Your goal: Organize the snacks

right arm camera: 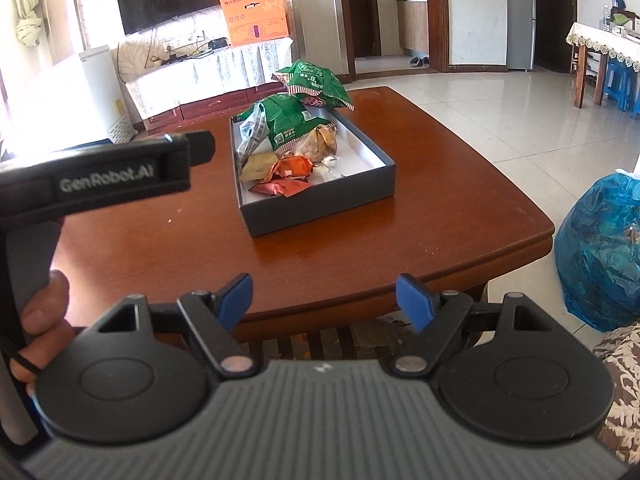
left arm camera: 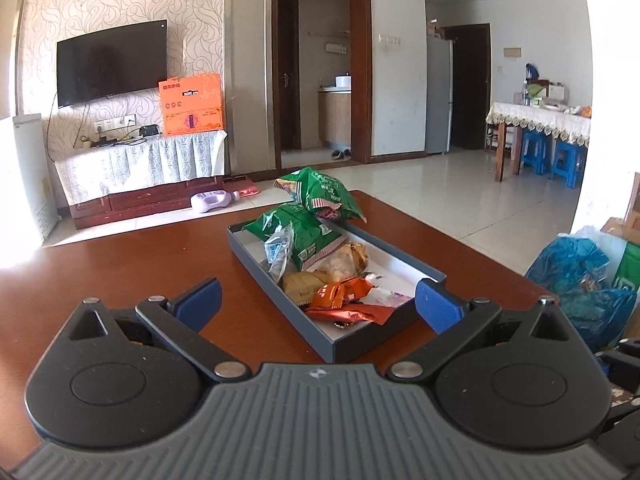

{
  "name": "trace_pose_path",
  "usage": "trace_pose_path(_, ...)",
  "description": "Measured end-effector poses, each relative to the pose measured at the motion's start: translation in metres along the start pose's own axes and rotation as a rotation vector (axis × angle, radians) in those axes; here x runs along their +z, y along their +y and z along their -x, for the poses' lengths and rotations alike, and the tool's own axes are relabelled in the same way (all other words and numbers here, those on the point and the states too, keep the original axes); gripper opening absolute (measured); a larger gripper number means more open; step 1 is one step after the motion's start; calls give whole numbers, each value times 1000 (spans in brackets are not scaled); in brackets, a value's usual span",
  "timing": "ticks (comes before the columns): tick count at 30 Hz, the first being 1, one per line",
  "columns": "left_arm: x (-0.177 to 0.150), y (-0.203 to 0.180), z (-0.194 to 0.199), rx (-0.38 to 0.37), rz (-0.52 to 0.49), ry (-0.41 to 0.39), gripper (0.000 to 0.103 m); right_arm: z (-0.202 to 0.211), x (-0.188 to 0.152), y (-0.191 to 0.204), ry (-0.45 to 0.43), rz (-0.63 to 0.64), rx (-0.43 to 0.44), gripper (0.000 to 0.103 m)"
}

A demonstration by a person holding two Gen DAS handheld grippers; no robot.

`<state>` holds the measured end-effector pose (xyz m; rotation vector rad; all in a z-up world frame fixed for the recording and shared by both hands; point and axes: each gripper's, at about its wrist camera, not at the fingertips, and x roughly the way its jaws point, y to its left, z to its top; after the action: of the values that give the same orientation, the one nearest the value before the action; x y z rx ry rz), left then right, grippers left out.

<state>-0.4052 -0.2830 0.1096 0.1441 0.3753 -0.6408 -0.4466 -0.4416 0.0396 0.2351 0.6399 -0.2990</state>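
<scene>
A grey box (left arm camera: 404, 258) (right arm camera: 320, 204) stands on the brown wooden table (left arm camera: 120, 264) (right arm camera: 400, 216). It holds two green snack bags (left arm camera: 296, 236) (right arm camera: 288, 120), orange packets (left arm camera: 340, 292) (right arm camera: 292, 168), a tan packet (right arm camera: 258, 164) and a clear bag. The upper green bag (left arm camera: 320, 192) (right arm camera: 316, 84) rests on the box's far end. My left gripper (left arm camera: 318, 304) is open and empty, its fingers either side of the box's near end. It shows from the side in the right wrist view (right arm camera: 200, 146). My right gripper (right arm camera: 324, 300) is open and empty over the table's near edge.
A blue plastic bag (left arm camera: 576, 276) (right arm camera: 604, 248) sits right of the table. A TV (left arm camera: 112, 64), a cabinet with an orange box (left arm camera: 192, 104), a doorway and a dining table with blue stools (left arm camera: 536, 152) lie beyond.
</scene>
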Motion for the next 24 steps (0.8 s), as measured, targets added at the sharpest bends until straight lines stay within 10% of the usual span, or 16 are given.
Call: trace_pose_path(24,-1,-5,-1,-9,-36,-13,103,-2,0,1,16,11,5,80)
